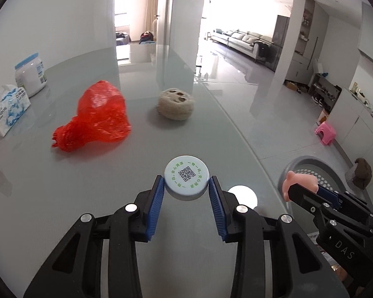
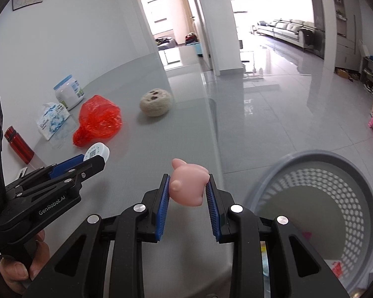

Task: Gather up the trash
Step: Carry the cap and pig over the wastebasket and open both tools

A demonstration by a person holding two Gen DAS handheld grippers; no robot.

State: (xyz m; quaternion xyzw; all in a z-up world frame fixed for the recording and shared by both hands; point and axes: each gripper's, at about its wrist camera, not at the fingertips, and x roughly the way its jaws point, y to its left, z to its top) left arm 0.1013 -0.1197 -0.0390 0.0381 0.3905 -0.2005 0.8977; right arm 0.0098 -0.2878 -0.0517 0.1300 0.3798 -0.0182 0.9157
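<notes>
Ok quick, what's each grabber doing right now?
Left gripper: closed on the white cap.
Right gripper: closed on the pink toy.

A glossy grey table (image 1: 136, 223) carries 5 things ahead of the left gripper (image 1: 186, 186): a red plastic bag (image 1: 97, 116) ahead-left, a beige loofah (image 1: 175, 103) straight ahead, and far left a tissue pack (image 1: 10, 109), white jar (image 1: 29, 74) and red bottle (image 2: 18, 141).

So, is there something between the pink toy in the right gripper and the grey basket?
Nothing visible. The pink toy, held in the right gripper, has only the bare table edge before the open grey basket.
</notes>
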